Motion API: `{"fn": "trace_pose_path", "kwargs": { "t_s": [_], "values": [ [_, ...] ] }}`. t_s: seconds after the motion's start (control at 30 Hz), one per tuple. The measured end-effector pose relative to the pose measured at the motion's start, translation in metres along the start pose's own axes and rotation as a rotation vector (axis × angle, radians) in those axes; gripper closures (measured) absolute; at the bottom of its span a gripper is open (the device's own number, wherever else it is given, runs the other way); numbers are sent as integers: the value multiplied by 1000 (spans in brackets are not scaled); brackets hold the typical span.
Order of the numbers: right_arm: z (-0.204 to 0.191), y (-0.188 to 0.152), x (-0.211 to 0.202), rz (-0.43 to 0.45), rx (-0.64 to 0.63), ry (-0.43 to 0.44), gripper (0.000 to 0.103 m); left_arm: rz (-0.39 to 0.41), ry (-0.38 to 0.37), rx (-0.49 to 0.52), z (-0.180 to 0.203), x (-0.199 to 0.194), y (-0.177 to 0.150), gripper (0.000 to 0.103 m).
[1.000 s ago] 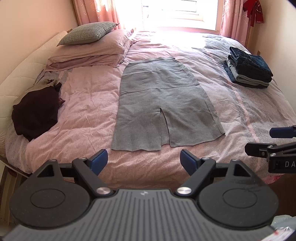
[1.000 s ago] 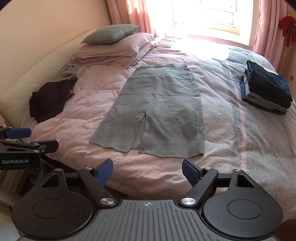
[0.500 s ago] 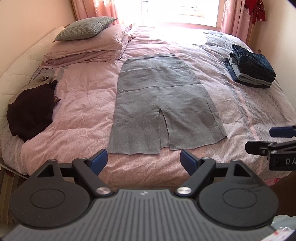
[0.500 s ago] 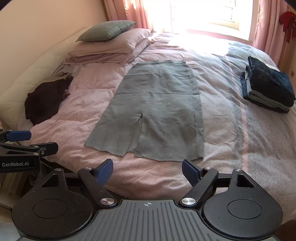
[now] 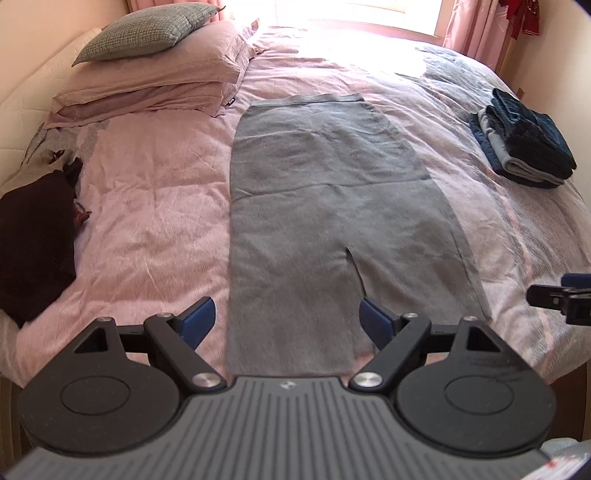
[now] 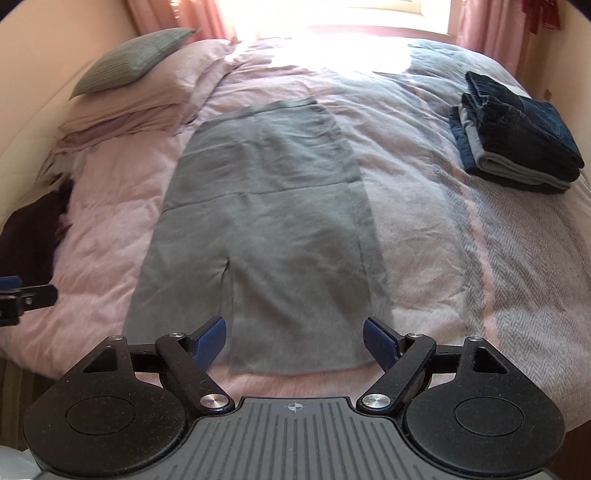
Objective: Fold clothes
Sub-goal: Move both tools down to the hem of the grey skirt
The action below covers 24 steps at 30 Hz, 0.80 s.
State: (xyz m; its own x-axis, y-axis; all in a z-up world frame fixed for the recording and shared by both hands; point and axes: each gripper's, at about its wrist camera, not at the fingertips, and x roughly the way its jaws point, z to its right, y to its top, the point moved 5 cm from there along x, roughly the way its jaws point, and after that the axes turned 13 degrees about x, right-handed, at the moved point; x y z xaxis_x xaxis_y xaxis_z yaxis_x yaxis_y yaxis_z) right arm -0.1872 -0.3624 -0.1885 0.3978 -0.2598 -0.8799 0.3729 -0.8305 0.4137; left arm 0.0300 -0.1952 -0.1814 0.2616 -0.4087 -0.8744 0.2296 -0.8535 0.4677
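Skirt: I see the grey skirt (image 5: pixel 325 221) spread flat on the pink bed cover (image 5: pixel 155 206), waistband toward the window, hem with its slit toward me at the near edge of the bed.
Left gripper: my left gripper (image 5: pixel 286 319) has its 2 blue pads wide apart, above the hem on the left half of the skirt; nothing is between them and I see no contact with the cloth.
Right gripper: my right gripper (image 6: pixel 293 339) also stands spread, empty, over the hem on the right half of the skirt, with the slit just left of its span.
Each other: from the left camera the right tool's tip shows at the right edge; from the right camera the left tool's tip shows at the left edge.
Folded stack: 1 pile of folded dark blue and grey clothes (image 6: pixel 517 136) lies on the right side of the bed, well apart from the skirt.
Dark garment: a crumpled dark piece (image 5: pixel 33 240) lies at the left edge of the bed.
Pillows: pink pillows (image 5: pixel 155 81) with 1 grey checked cushion (image 5: pixel 147 27) on top, far left by the headboard.
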Motion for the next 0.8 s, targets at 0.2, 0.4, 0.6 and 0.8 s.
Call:
{"fn": "trace_pose_path", "kwargs": {
  "t_s": [0.2,0.4,0.6,0.8],
  "values": [
    [-2,27,45,-29,62,-34,24,-32,-25,17,-55,51,37,20],
    [-2,35,83,-108,74,-33,24,-83,-63,1,-85,102,48,21],
    [8,65,119,-128,13,-9,25,-113,-108,-32,-99,147,52,25],
    [23,123,181,-159,-1,101,25,-83,-107,-57,-114,198,73,28]
  ]
}}
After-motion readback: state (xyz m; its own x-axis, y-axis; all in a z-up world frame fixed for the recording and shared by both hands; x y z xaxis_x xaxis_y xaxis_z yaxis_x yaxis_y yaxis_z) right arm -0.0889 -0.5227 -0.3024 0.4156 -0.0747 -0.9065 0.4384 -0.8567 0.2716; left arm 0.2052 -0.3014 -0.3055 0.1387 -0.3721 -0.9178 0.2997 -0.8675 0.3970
